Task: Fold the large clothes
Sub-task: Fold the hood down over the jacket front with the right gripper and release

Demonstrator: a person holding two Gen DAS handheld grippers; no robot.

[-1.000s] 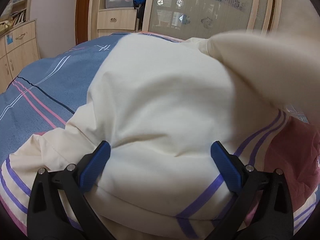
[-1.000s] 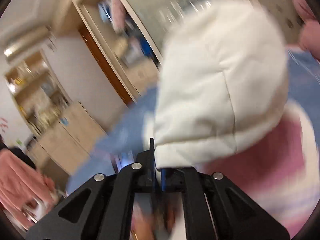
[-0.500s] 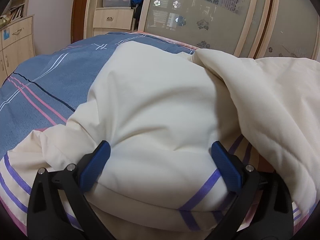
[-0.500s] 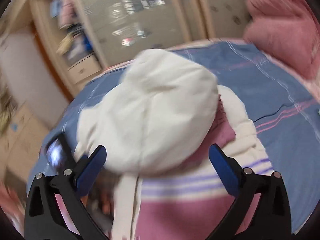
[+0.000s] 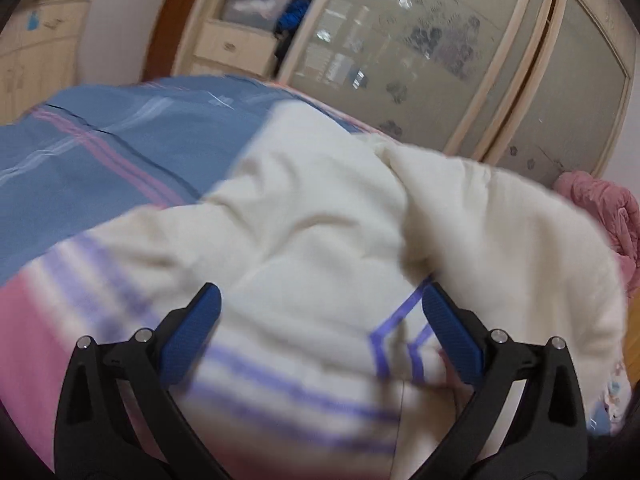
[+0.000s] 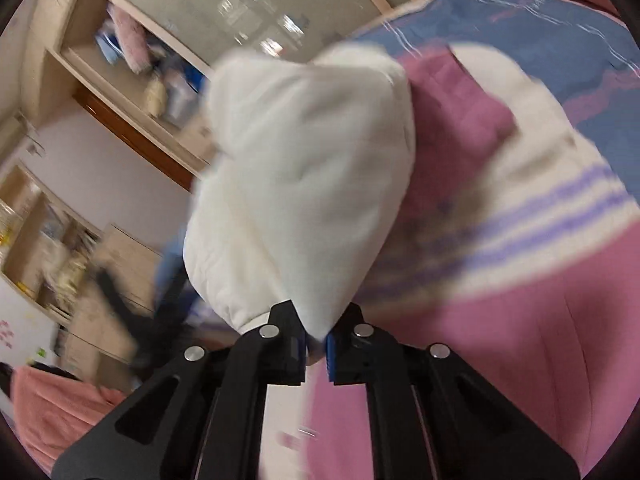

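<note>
Right claw (image 6: 316,350) pinched tight on a bunched edge of the cream quilted garment (image 6: 304,184), which bulges up ahead of it. Pink fabric with purple and white stripes (image 6: 532,216) lies under and right of it on the blue bed cover (image 6: 568,36). Blurry wardrobe (image 6: 240,12) and shelves behind.

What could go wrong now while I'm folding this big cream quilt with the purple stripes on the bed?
1. The right gripper pinches only a small edge of the padded cream quilt with purple stripes, so the hanging bulk may slip from its jaws.
2. The left gripper is open, with the quilt bunched loosely between its jaws, so that side could sag and skew the fold.
3. The views are motion-blurred; fast movement may drag the quilt across the blue striped bedsheet.
</note>
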